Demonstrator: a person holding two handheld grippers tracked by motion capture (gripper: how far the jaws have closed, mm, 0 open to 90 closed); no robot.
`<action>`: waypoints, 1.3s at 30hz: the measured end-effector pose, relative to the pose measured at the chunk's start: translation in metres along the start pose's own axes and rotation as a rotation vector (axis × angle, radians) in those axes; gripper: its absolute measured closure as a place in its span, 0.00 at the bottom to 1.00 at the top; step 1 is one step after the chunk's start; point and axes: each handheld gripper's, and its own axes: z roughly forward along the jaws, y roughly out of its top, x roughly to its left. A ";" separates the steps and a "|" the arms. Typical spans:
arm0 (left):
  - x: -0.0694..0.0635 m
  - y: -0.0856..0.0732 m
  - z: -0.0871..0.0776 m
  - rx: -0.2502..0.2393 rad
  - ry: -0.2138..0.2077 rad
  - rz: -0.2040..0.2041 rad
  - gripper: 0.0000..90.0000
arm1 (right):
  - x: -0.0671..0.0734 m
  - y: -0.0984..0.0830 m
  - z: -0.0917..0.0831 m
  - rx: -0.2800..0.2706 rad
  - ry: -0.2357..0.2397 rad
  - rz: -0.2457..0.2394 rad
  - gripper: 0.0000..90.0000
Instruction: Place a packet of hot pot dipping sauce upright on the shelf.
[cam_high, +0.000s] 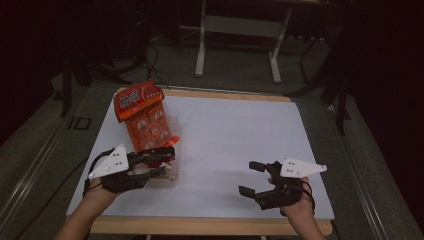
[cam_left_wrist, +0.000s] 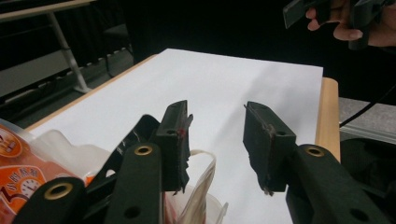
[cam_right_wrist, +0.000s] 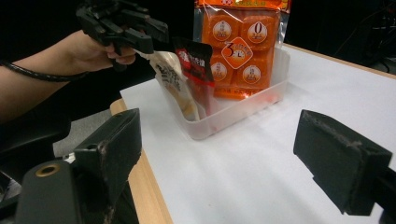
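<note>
Most of the white sheet (cam_high: 240, 140) covering my table (cam_high: 215, 226) lies bare, from the middle across to the right and far edges. Wooden rim shows along the near and far sides. One clear tub (cam_right_wrist: 243, 105) sits at the left side of the sheet, near its left edge, holding an upright orange snack bag (cam_high: 145, 117) and smaller packets (cam_right_wrist: 187, 77). My left tongs (cam_high: 157, 162) hover at the tub's near end; jaws parted, one jaw against a small packet, whether it is held I cannot tell. My right tongs (cam_high: 252, 178) hang wide open over bare sheet near the front right corner, well apart from the tub.
</note>
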 end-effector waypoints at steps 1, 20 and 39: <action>-0.001 0.003 -0.001 -0.007 0.002 0.002 0.66 | 0.000 0.000 0.000 0.001 0.000 0.001 0.17; -0.022 0.041 0.001 -0.056 0.014 -0.004 0.45 | -0.001 0.001 0.000 0.002 0.004 0.000 0.17; -0.055 0.033 0.049 -0.114 -0.140 -0.092 0.07 | -0.004 -0.012 -0.008 0.002 -0.030 0.017 0.17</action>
